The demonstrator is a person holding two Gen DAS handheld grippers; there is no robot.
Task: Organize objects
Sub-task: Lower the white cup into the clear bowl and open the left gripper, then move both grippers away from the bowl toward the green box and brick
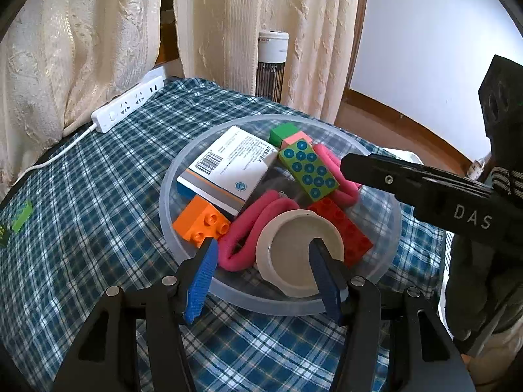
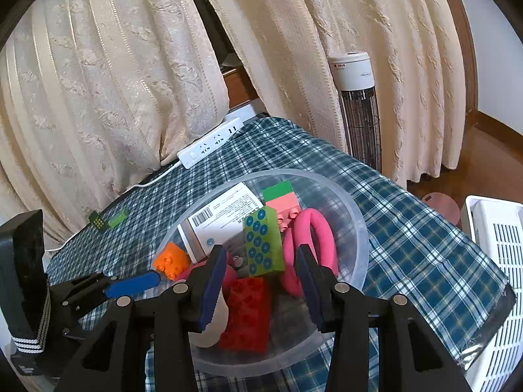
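Clear plastic bowl (image 1: 170,196) sits on a desk covered in blue plaid cloth (image 1: 98,196), packed with items. Inside: white medicine box (image 1: 228,166) with barcode leaning over an orange brick (image 1: 201,223); green block with blue dots (image 1: 309,170) lying on a pink foam loop (image 1: 258,222); red brick (image 1: 343,228) at the right side; green cube (image 1: 283,133) and pink brick (image 1: 295,138) at the far side; small white dish (image 1: 294,251) tilted against the near rim.

Left tongs (image 1: 264,268) open, blue pads (image 1: 202,281) spread over the near rim, right pad above the white dish, gripping nothing. Right tongs (image 2: 258,281) open too, hovering over the bowl's middle above the red brick (image 2: 246,313) and dotted block (image 2: 261,245), empty. In the left view the right tongs reach in from the right, tip near the dotted block.

White power strip (image 1: 127,104) at the desk's far edge by cream curtains (image 1: 65,49). Tower fan (image 2: 358,111) behind. White slotted basket (image 2: 500,261) off the desk's right side. Small green tag (image 1: 21,215) on the cloth at left.
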